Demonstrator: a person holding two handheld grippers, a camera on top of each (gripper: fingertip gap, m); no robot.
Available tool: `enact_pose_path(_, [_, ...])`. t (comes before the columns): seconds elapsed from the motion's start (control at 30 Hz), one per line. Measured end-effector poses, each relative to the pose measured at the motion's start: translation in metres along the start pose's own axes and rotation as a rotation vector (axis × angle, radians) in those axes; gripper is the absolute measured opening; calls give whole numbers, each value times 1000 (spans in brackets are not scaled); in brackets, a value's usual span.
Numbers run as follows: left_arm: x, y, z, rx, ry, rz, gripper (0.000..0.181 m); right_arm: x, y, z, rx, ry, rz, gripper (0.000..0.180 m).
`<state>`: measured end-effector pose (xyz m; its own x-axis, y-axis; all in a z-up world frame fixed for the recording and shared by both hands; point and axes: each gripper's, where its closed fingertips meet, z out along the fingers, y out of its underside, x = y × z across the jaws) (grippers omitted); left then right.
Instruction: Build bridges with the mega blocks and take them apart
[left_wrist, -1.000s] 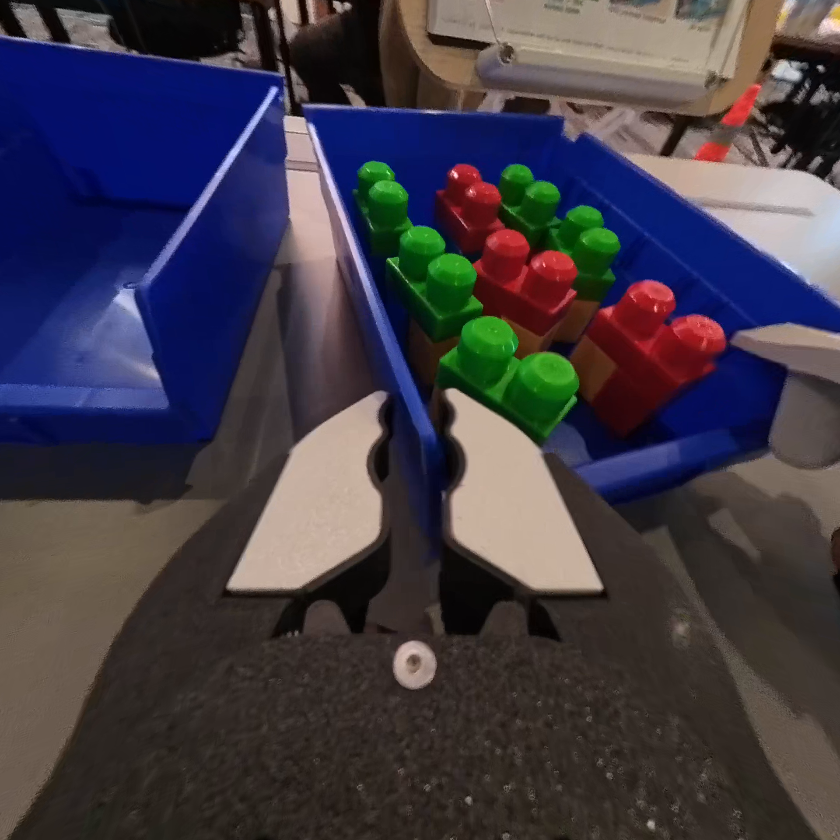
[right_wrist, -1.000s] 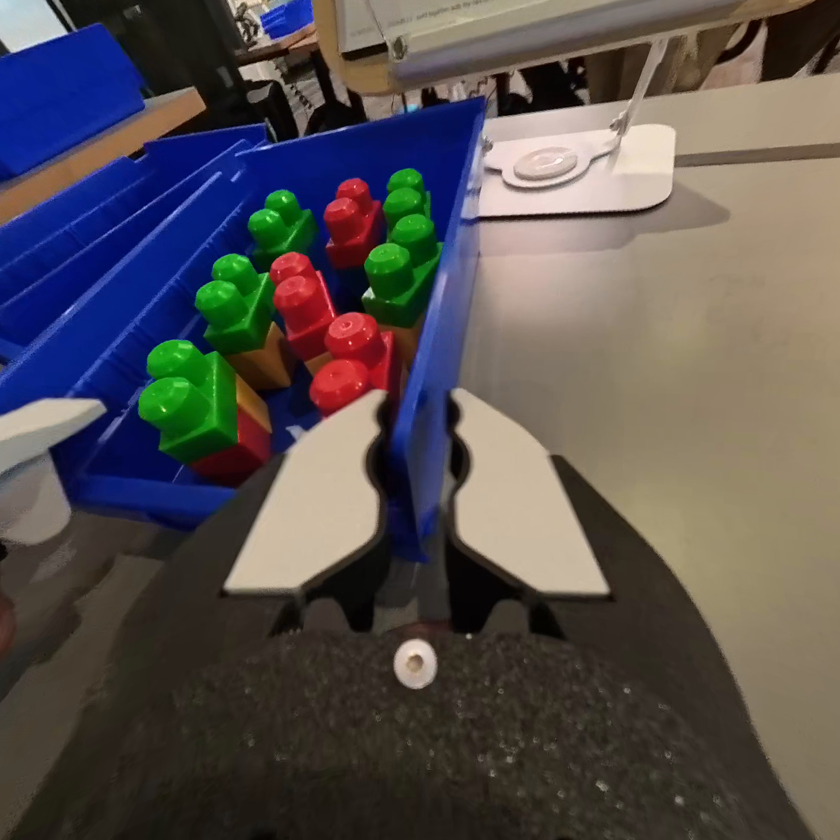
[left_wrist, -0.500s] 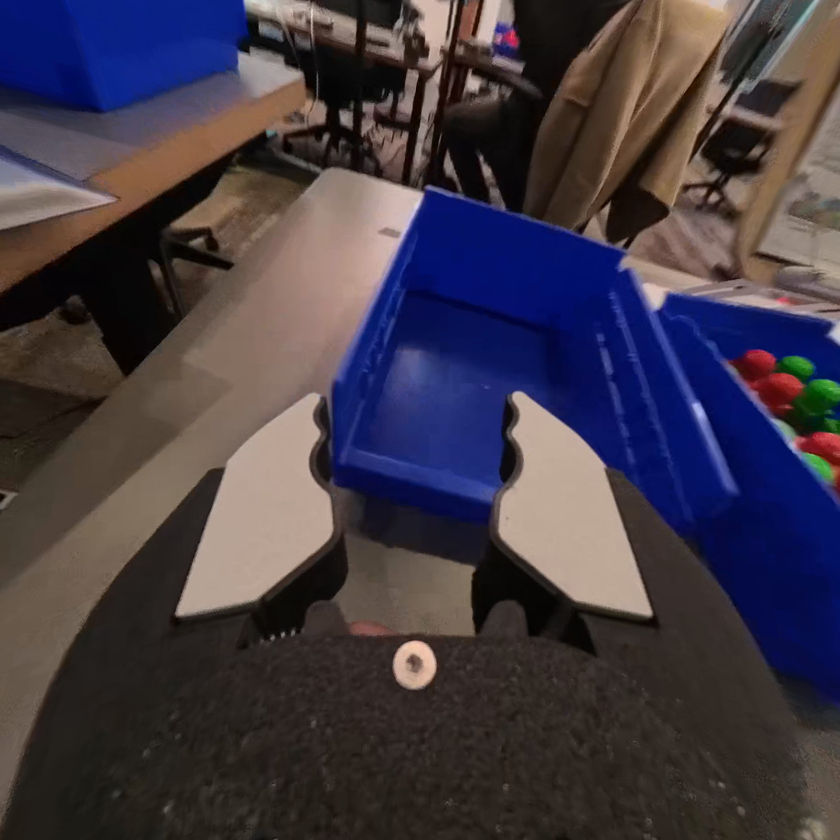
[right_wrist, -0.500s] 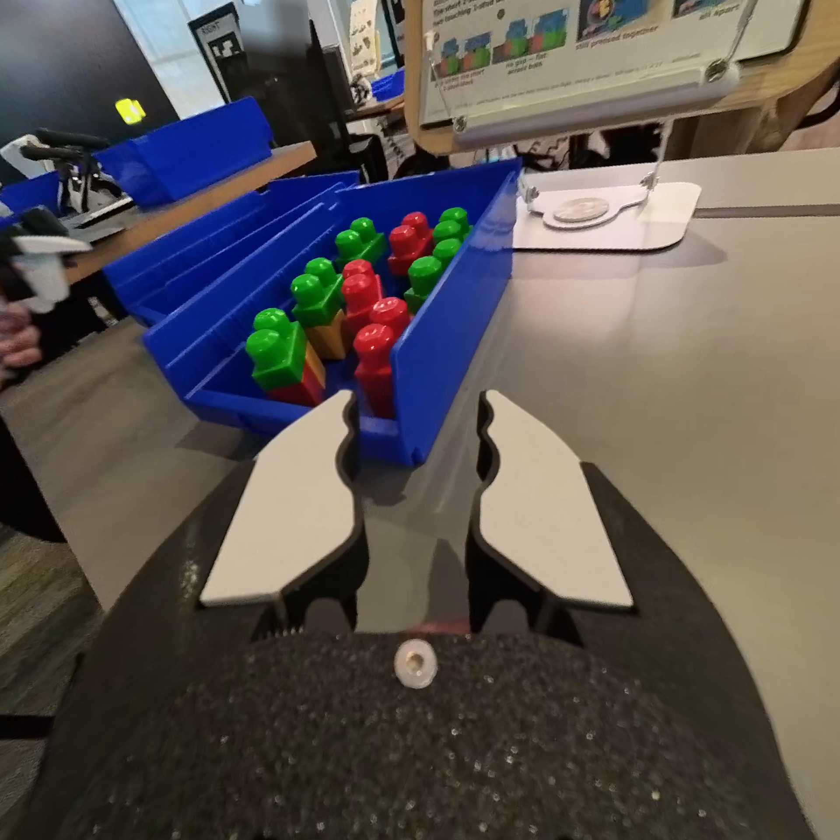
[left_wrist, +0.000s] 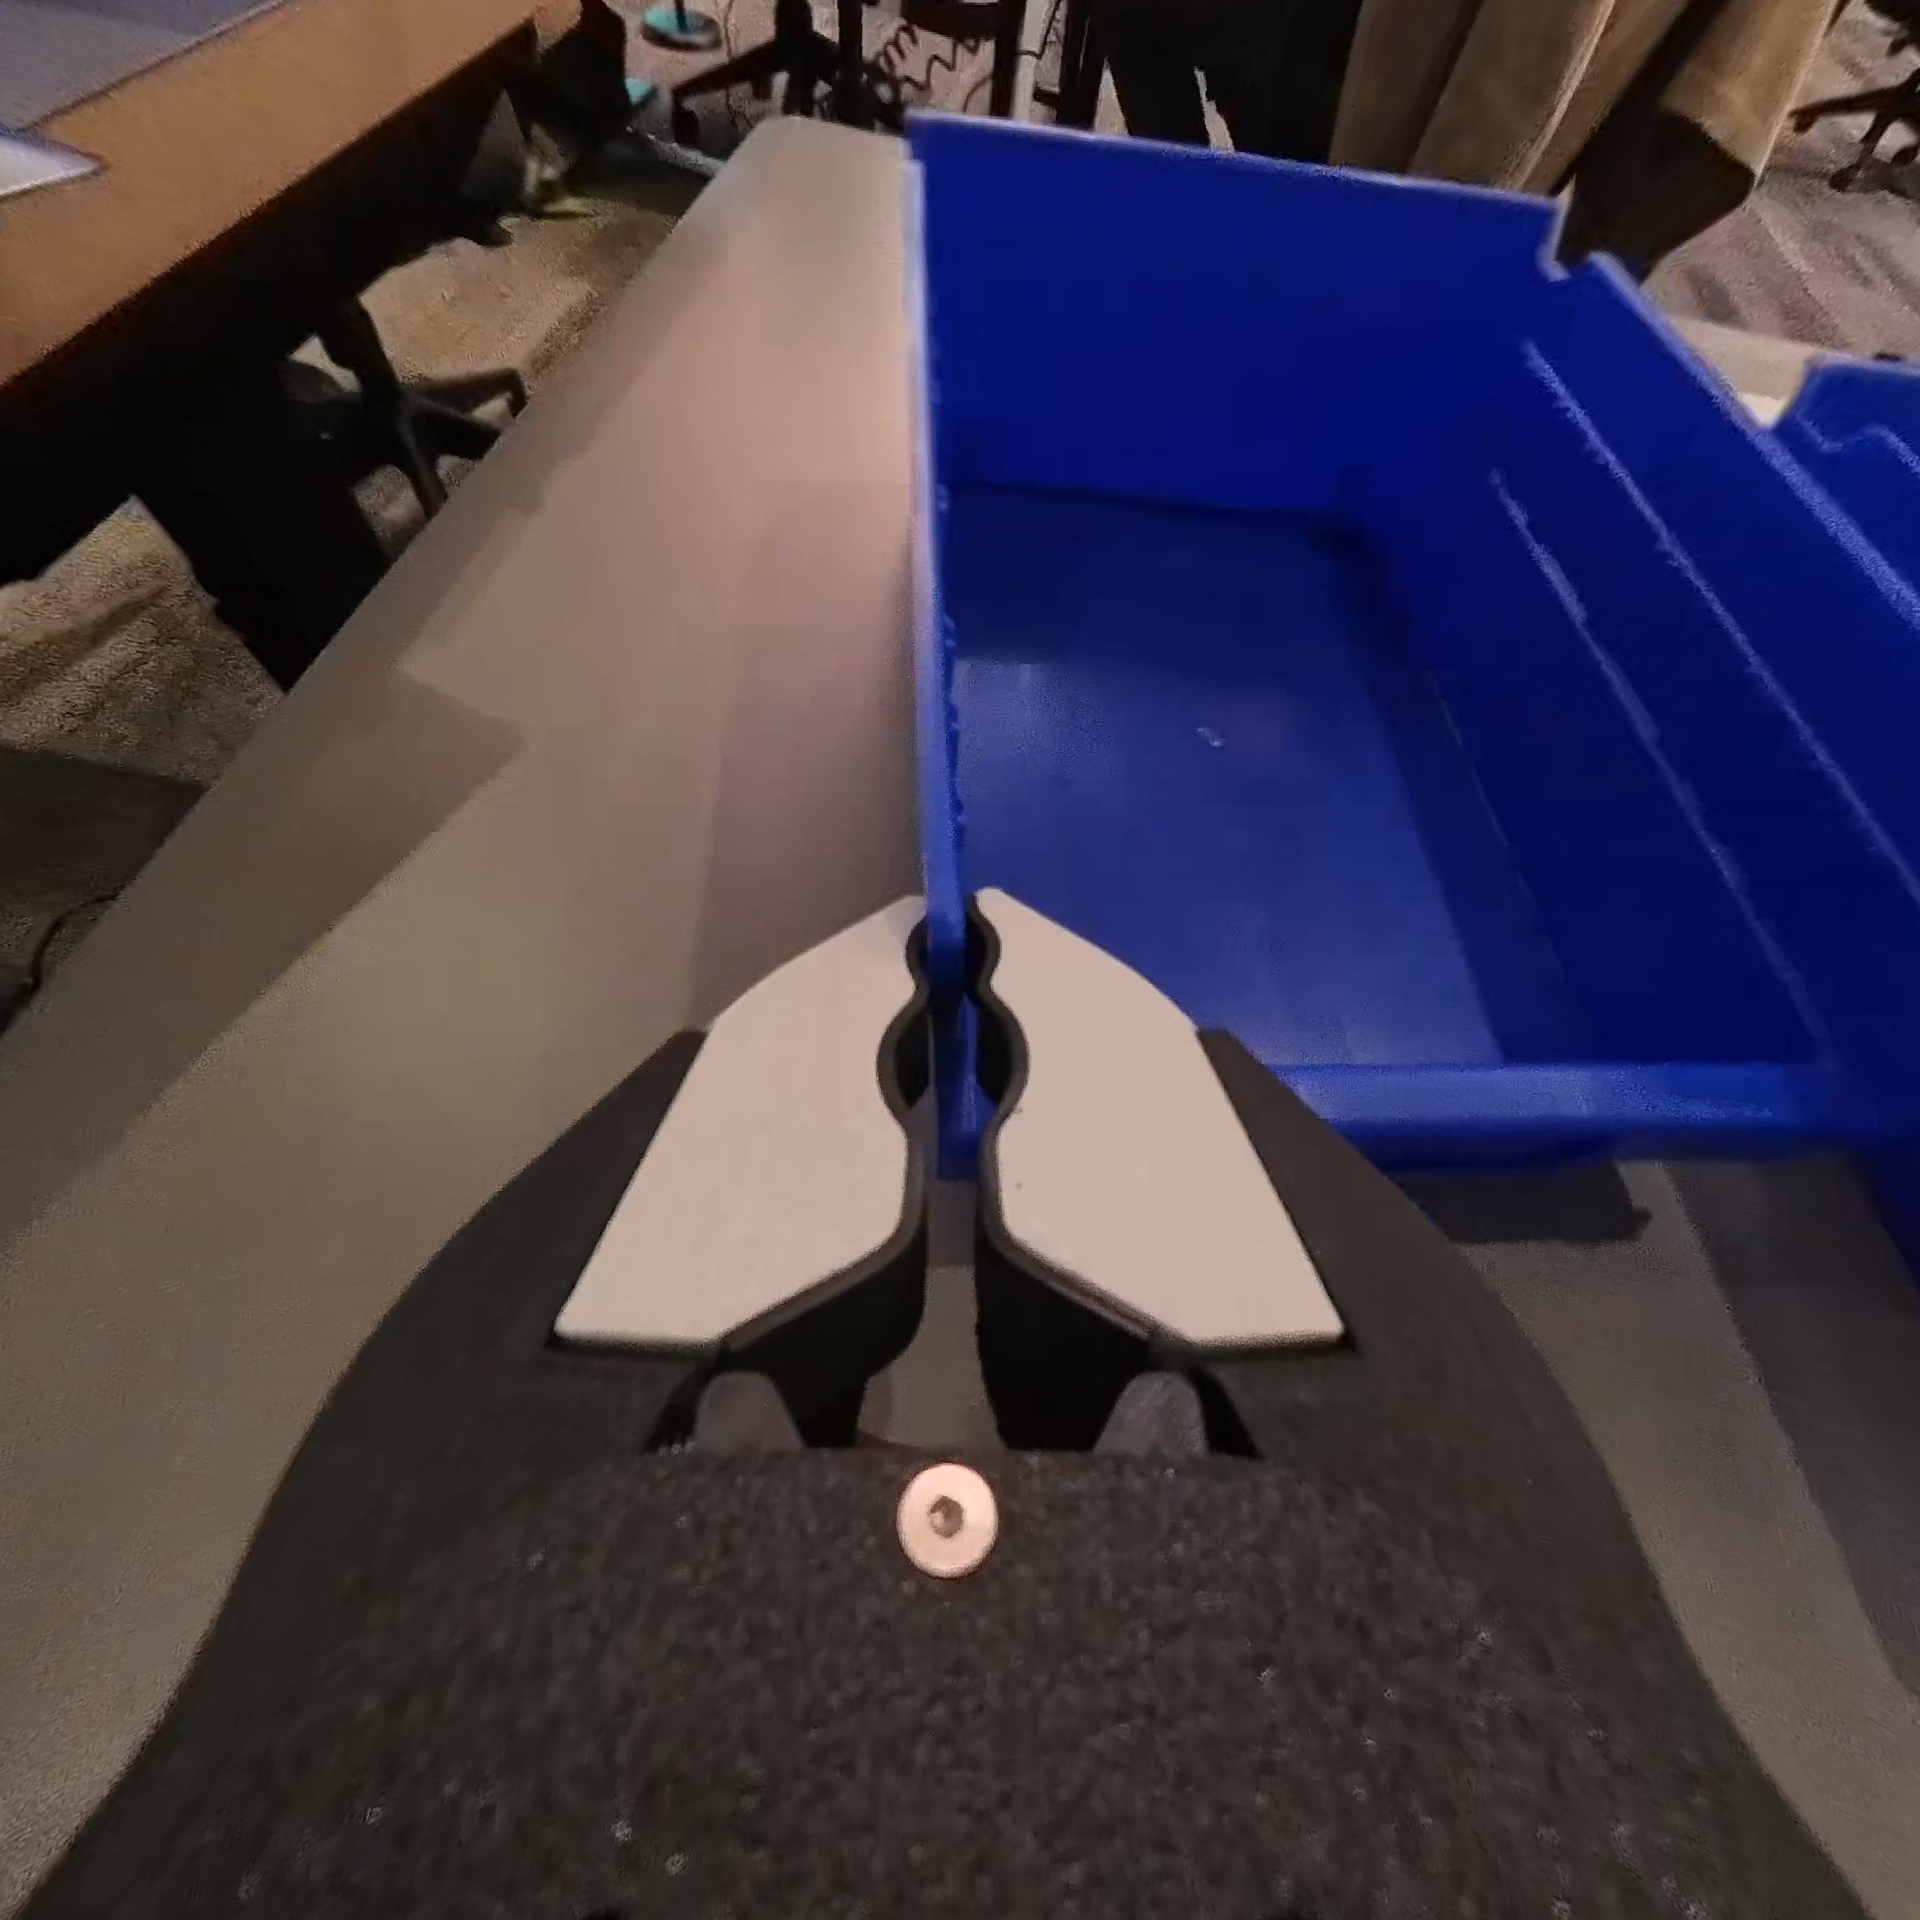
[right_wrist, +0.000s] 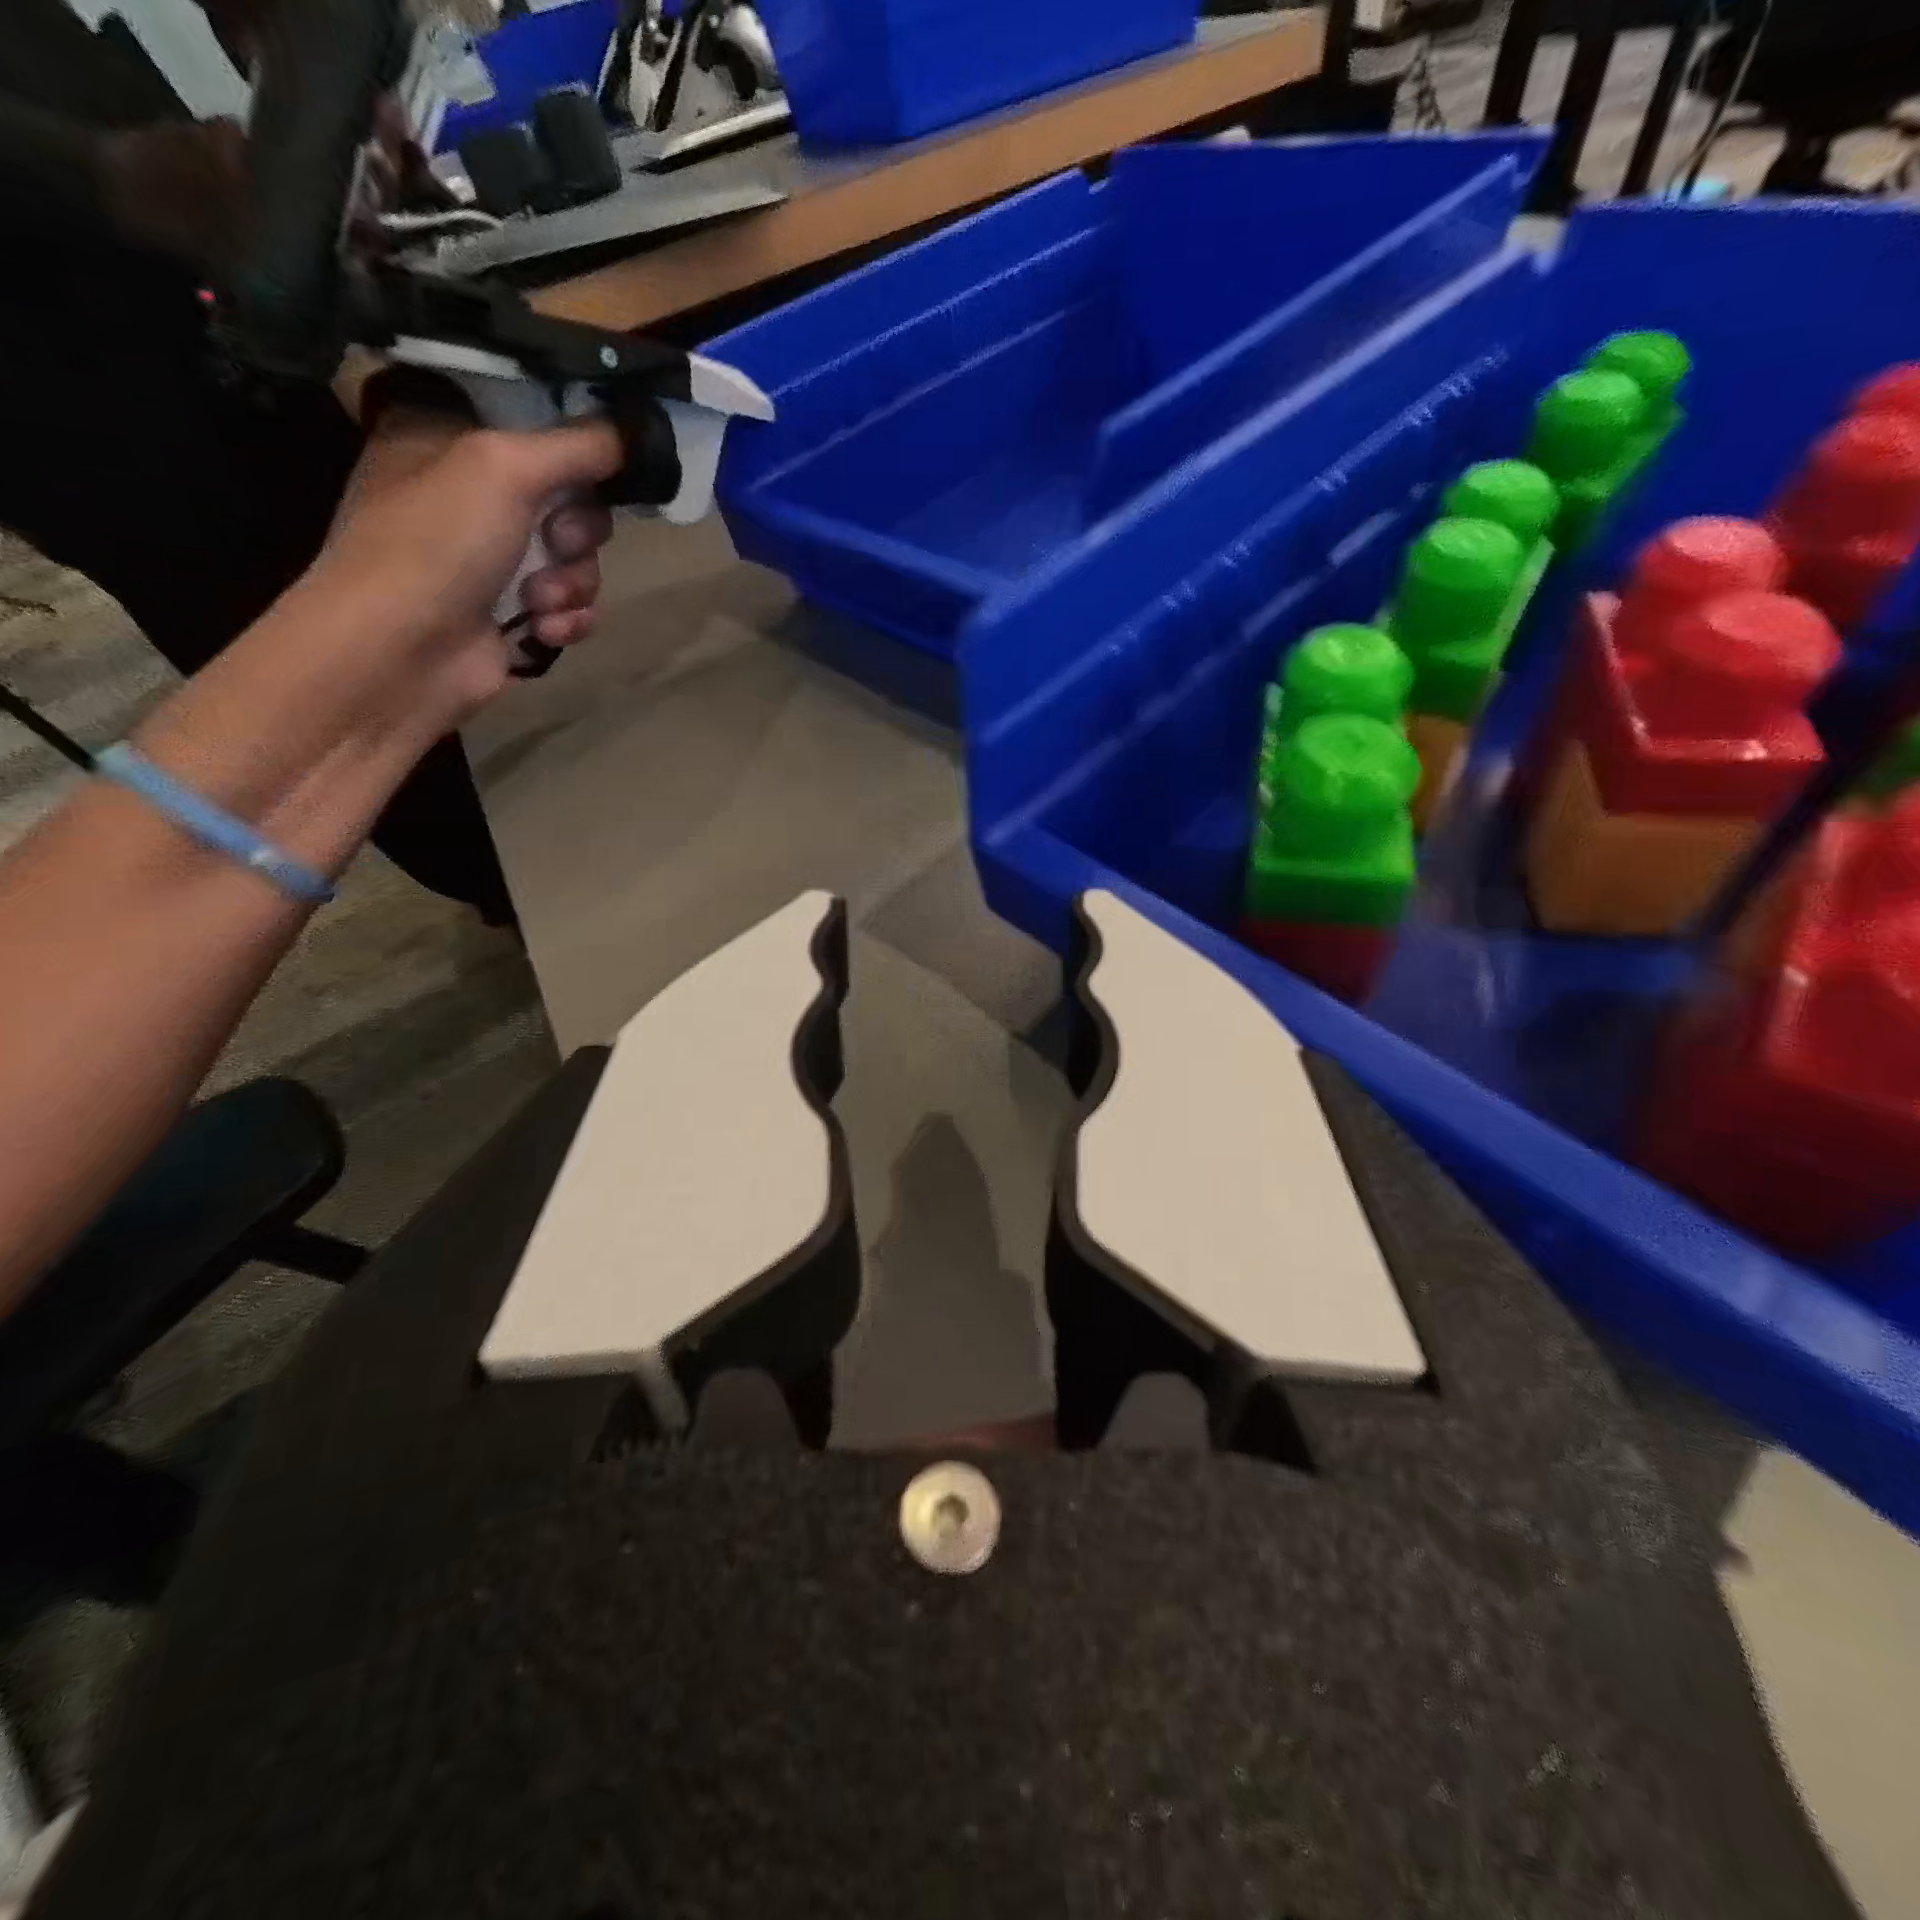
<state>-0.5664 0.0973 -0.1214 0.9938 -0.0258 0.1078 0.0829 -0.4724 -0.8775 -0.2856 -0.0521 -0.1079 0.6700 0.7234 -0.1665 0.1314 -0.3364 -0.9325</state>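
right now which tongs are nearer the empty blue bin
Left. The left tongs are clamped on the empty blue bin's near-left wall; the right tongs hang open over the table beside the block-filled bin.

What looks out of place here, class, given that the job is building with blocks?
The left gripper is shut on the side wall of the empty blue bin, not on a block. The right gripper is open and holds nothing.

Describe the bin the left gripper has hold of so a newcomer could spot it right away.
On the grey table two blue plastic bins sit side by side. The one you want is the empty blue bin on the left, its near-left wall pinched by the left gripper. Unlike the neighbouring bin, packed with green and red mega blocks, it holds nothing.
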Motion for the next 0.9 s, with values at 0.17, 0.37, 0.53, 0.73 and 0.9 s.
enact_pose_path(0.17, [0, 29, -54, 49, -53, -74, 2, -29, -29, 42, 34, 74, -42, 45])
enact_pose_path(0.37, [-15, 65, -127, 79, -123, -126, 2, -47, -28, 79, -15, 186, -56, 36])
enact_pose_path(0.53, [-7, 85, -168, 127, -132, -104, 2, -67, 10, 106, -125, 189, -49, 25])
enact_pose_path(0.73, [12, 54, -211, 341, -285, 10, 3, -63, -28, 85, 27, 203, -16, 5])
enact_pose_path(0.9, [68, -5, -252, 547, -226, 48, 4, -48, -103, 16, 242, 262, -57, 4])
